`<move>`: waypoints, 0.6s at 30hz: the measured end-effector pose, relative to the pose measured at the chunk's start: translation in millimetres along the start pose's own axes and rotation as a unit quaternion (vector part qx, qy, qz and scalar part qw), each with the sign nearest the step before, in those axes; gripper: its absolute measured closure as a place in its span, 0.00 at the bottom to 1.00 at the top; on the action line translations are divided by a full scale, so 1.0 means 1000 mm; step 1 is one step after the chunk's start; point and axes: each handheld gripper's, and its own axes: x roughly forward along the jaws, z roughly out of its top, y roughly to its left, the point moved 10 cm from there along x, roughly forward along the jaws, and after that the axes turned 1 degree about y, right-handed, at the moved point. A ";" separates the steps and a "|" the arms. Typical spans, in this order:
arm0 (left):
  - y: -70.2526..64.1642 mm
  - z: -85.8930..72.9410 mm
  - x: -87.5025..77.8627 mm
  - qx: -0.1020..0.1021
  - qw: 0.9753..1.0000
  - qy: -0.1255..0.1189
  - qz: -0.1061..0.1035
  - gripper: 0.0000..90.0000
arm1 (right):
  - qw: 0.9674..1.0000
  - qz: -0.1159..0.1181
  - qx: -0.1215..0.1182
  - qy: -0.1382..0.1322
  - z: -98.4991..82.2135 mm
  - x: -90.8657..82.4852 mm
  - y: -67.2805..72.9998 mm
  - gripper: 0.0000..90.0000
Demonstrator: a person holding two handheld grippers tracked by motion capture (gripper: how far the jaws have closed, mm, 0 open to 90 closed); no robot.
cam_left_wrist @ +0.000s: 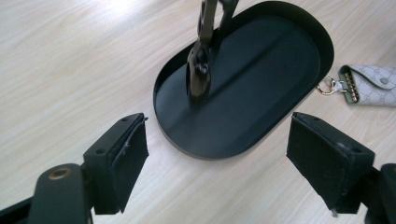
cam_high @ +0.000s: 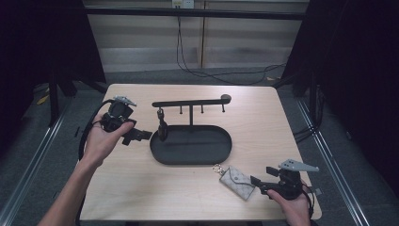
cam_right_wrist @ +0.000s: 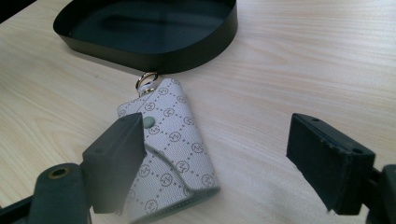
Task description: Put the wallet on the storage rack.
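Observation:
A black oval tray [cam_high: 216,151] lies mid-table, with a T-shaped hook rack [cam_high: 190,103] rising from it. A dark key-fob-like item [cam_high: 162,126] hangs from the rack's left hook down to the tray. My left gripper [cam_high: 142,135] is open just left of the tray, pointing at it. In the left gripper view its jaws stand wide apart before the tray [cam_left_wrist: 280,70] and the hanging item [cam_left_wrist: 200,70]. A grey patterned key pouch [cam_high: 238,182] with a metal ring lies in front of the tray. My right gripper [cam_high: 255,181] is open at the pouch's right edge; its left jaw overlaps the pouch [cam_right_wrist: 180,154].
The tray's rim [cam_right_wrist: 154,53] sits just beyond the pouch's ring. The pouch [cam_left_wrist: 371,84] also appears at the right of the left gripper view. Bare wooden table [cam_high: 263,122] lies right of the rack. Cables run on the floor behind the table.

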 end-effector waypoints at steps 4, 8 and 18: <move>0.000 -0.017 0.000 -0.014 1.000 -0.020 -0.003 0.22 | 1.000 0.000 0.001 -0.004 0.000 -0.002 -0.001 0.21; -0.001 -0.034 0.000 -0.023 0.999 -0.030 -0.008 0.23 | 1.000 -0.001 0.002 -0.004 0.000 -0.002 -0.001 0.21; -0.011 -0.074 -0.011 -0.013 0.998 -0.060 -0.006 0.23 | 1.000 -0.001 0.008 -0.004 0.000 -0.002 -0.002 0.21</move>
